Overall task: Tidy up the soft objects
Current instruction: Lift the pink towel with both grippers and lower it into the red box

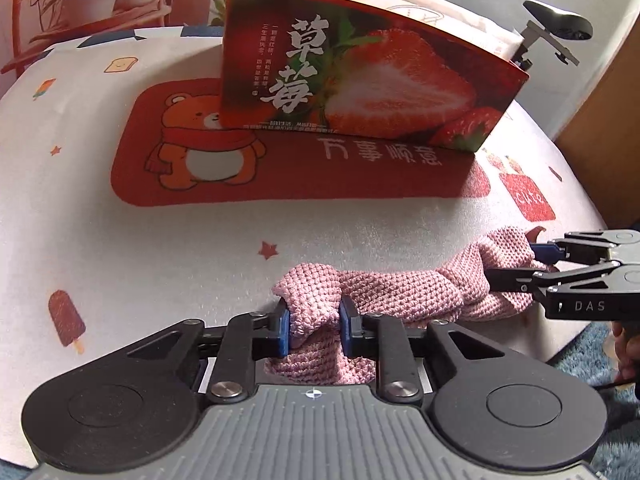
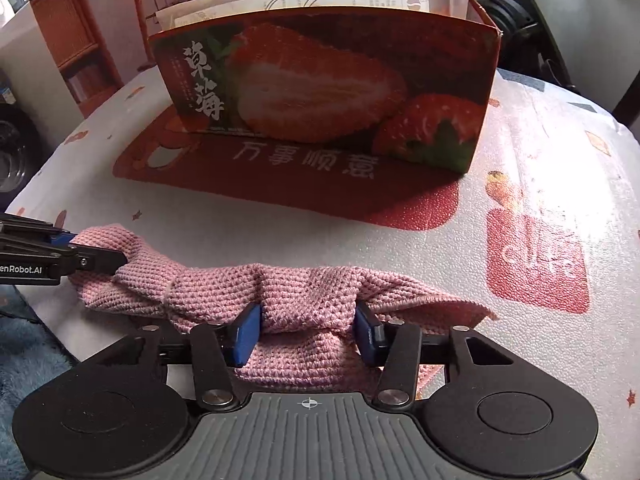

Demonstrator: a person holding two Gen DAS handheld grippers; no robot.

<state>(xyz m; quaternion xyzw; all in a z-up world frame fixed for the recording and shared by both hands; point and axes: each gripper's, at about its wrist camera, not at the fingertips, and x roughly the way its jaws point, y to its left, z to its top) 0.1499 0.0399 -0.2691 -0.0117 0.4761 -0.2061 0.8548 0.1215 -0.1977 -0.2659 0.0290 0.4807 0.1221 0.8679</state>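
Early stage — left gripper (image 1: 313,326) and right gripper (image 2: 308,330) both pinch the bunched pink knit cloth (image 2: 280,288) on the worktop (image 2: 540,168); strawberry box (image 2: 328,92) not yet loaded with it.

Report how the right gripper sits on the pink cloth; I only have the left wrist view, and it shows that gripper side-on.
Observer: The right gripper is shut on a bunched fold of the pink cloth. The blue pads on both fingers press into the fold from either side.
Operator: Tell me what lies past that gripper, away from my side.
Observer: A loose corner of the cloth sticks out beyond the right gripper. It lies flat on the tablecloth, with nothing holding it.
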